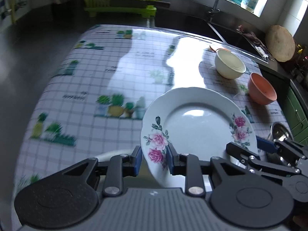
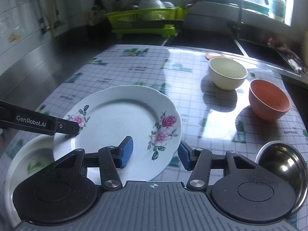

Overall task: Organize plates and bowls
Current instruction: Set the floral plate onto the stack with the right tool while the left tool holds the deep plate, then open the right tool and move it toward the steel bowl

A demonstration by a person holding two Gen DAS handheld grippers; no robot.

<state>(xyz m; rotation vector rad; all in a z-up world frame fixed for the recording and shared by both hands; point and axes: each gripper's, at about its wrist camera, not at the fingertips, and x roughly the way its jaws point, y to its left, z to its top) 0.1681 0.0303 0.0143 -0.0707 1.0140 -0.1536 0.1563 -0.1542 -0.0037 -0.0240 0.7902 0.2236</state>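
A white plate with pink roses point(image 1: 196, 127) is tilted above the table. My left gripper point(image 1: 153, 158) is shut on its left rim; the same gripper shows in the right wrist view point(image 2: 74, 128) at the plate point(image 2: 119, 127). My right gripper point(image 2: 156, 152) is open, its jaws astride the plate's right rim, one blue pad over the plate face and one beyond the edge; it also shows in the left wrist view point(image 1: 263, 146). A cream bowl point(image 2: 227, 74), an orange bowl point(image 2: 268, 99) and a steel bowl point(image 2: 283, 161) stand to the right.
A white dish with a green pattern point(image 2: 25, 163) lies under the plate at the near left. A small orange saucer point(image 2: 213, 55) lies behind the cream bowl. A green dish rack point(image 2: 144, 20) with crockery stands at the back, the sink and tap point(image 2: 248, 3) at back right.
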